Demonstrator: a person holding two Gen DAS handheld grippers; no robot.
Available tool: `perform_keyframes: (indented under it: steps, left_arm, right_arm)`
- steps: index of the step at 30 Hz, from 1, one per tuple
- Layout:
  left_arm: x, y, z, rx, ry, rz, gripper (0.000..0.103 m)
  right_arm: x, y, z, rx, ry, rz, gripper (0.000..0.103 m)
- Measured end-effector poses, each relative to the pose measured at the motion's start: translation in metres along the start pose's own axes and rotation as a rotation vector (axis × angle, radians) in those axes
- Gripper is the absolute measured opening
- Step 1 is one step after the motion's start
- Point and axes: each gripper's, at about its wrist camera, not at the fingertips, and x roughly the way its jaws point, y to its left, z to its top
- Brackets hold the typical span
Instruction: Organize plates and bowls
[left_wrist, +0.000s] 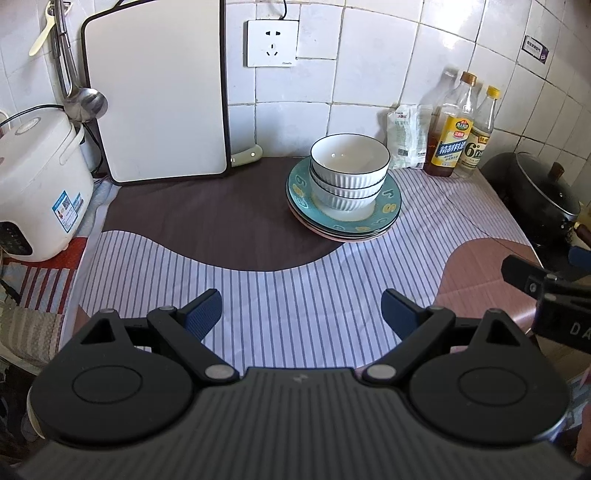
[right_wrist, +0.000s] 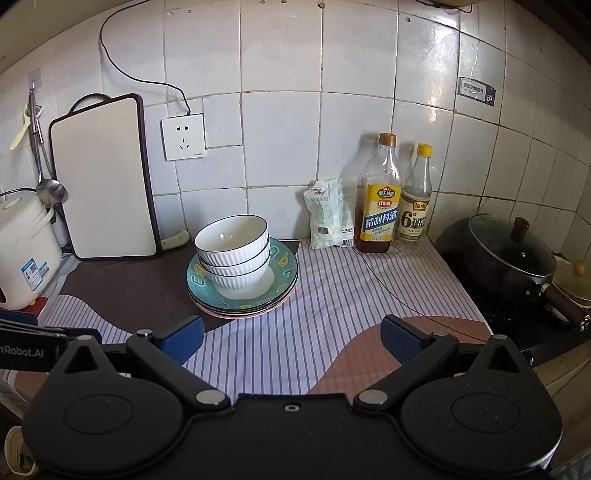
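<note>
Three white ribbed bowls (left_wrist: 349, 168) with dark rims are nested in one stack on a pile of plates (left_wrist: 388, 212), a teal letter-patterned plate on top and a pink one at the bottom. The pile stands on the cloth near the back wall; the bowls (right_wrist: 232, 247) and plates (right_wrist: 284, 269) also show in the right wrist view. My left gripper (left_wrist: 301, 314) is open and empty, well in front of the pile. My right gripper (right_wrist: 291, 343) is open and empty, in front and to the right of it.
A white cutting board (left_wrist: 155, 92) leans on the wall at the back left, beside a rice cooker (left_wrist: 37, 184). Two bottles (left_wrist: 461, 129) and a white bag (left_wrist: 406, 136) stand at the back right. A lidded black pan (right_wrist: 509, 254) sits on the stove to the right.
</note>
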Motion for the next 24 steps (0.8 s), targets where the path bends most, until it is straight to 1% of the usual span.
perform_keyframes:
  steps: [6,13,17,24]
  left_arm:
    - [-0.0008,0.0022,-0.0020,-0.008,0.000,0.012,0.094]
    - [0.0001,0.0025,-0.0021,-0.024,0.001,0.035,0.094]
    - [0.0001,0.0010,-0.0024,0.001,-0.002,0.049,0.094]
    - [0.0019,0.0029,-0.0027,-0.001,0.004,0.051,0.095]
  right_arm:
    - [-0.0021,-0.0019,-0.0016,0.022,0.005,0.001,0.103]
    - [-0.0021,-0.0011,-0.0042,0.015,0.007,-0.002,0.103]
    - [-0.0014,-0.0010,-0.0046,0.011,0.010,-0.009,0.103]
    - [-0.0021,0.0022,-0.0054,0.002,0.012,-0.010,0.103]
